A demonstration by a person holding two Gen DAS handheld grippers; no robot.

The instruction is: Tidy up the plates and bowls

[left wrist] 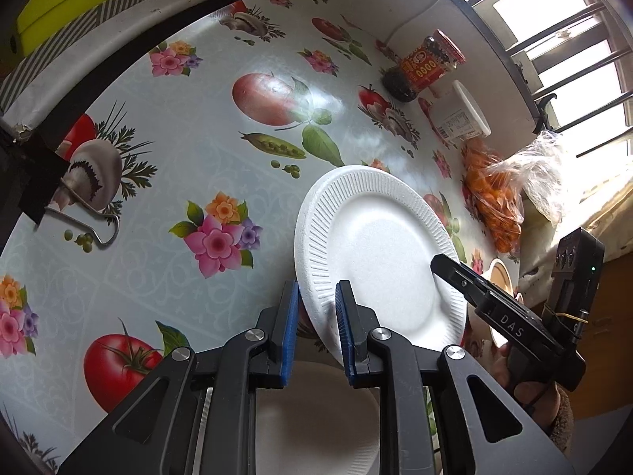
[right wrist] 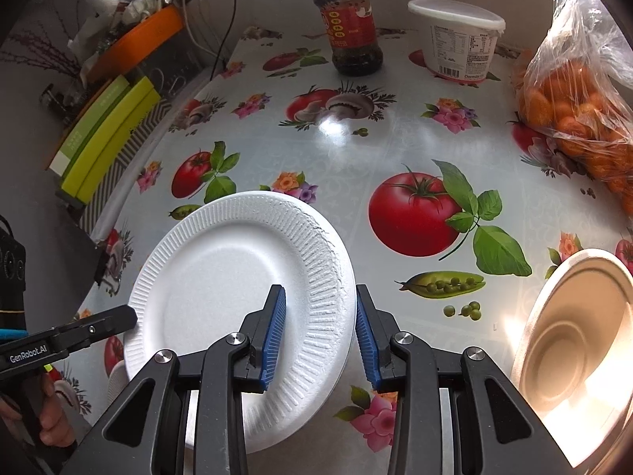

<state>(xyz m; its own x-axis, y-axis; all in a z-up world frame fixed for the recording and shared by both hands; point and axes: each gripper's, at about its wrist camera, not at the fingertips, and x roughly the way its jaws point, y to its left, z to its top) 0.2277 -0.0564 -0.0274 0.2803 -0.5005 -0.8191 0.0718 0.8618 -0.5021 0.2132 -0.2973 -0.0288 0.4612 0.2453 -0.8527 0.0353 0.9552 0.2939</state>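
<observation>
Red-labelled sauce jar (right wrist: 353, 23), white lidded tub (right wrist: 459, 39), bagged oranges (right wrist: 581, 111), yellow-green boxes (right wrist: 107, 134), flowered vegetable-print tablecloth (right wrist: 356, 150)

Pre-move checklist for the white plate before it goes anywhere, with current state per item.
1. Left gripper clamped on the white foam plate rim: ok, rim sits between the blue pads.
2. Right gripper gripping the opposite rim: cannot tell; its pads straddle the rim but contact is not clear.
3. Plate lifted off the table: ok, tilted, with another white plate underneath.
4. Beige bowl out of the way: ok, apart on the right.
5. Jar, tub and bag of oranges clear of the plate: ok, at the far edge.
</observation>
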